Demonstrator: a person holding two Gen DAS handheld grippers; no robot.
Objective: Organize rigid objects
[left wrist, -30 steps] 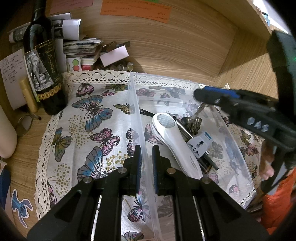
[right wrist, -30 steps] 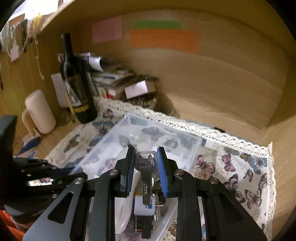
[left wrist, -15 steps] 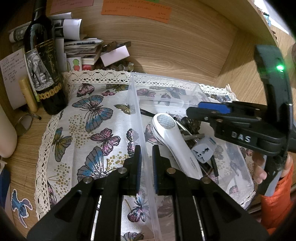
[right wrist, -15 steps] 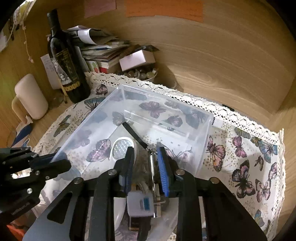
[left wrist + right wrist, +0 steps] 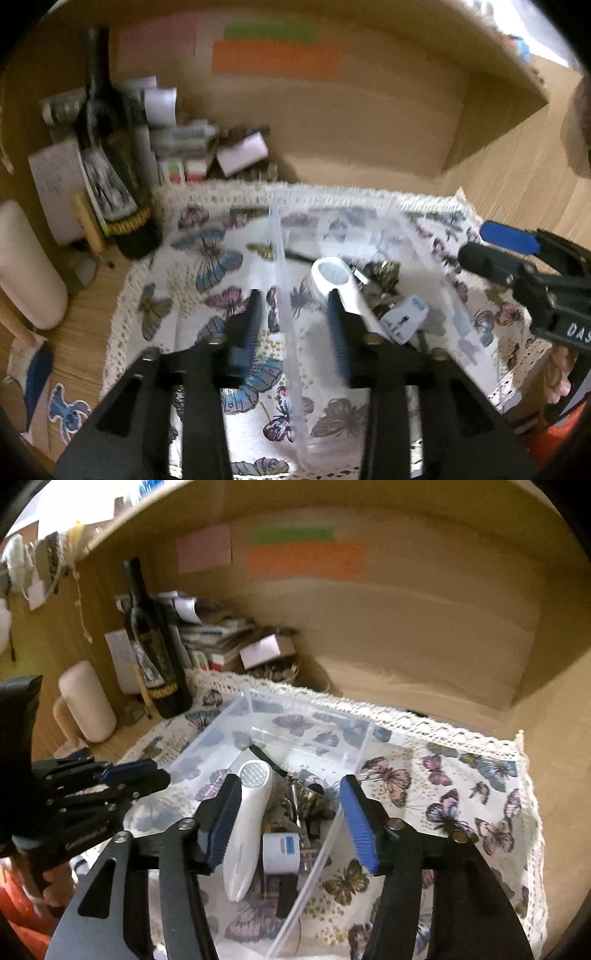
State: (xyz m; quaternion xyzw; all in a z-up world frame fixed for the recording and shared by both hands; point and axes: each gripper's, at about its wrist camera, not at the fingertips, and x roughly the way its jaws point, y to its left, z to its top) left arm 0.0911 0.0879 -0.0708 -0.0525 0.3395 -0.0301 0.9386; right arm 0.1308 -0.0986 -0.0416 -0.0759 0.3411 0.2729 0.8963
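Release step, keys dropped. Clear box (image 5: 236, 712) centre frame on butterfly cloth (image 5: 461, 775); keys (image 5: 306, 797), white handset (image 5: 251, 812), adapter (image 5: 280, 849) inside. Right claw (image 5: 288, 819) apart, just been opening, empty. Left claw (image 5: 295, 325) apart, just been opening, straddling box wall, pads off it. Withdraw both straight up; avoid snagging wall.

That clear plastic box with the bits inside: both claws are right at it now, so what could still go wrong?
Two risks, as a guess.

The left gripper has just been opening, its fingers astride the clear box wall; lifting carelessly could snag the wall and tip the box.

The right gripper has also just been opening, nothing between its fingers, above the white handheld device, white plug adapter and keys; dipping could stir that pile.
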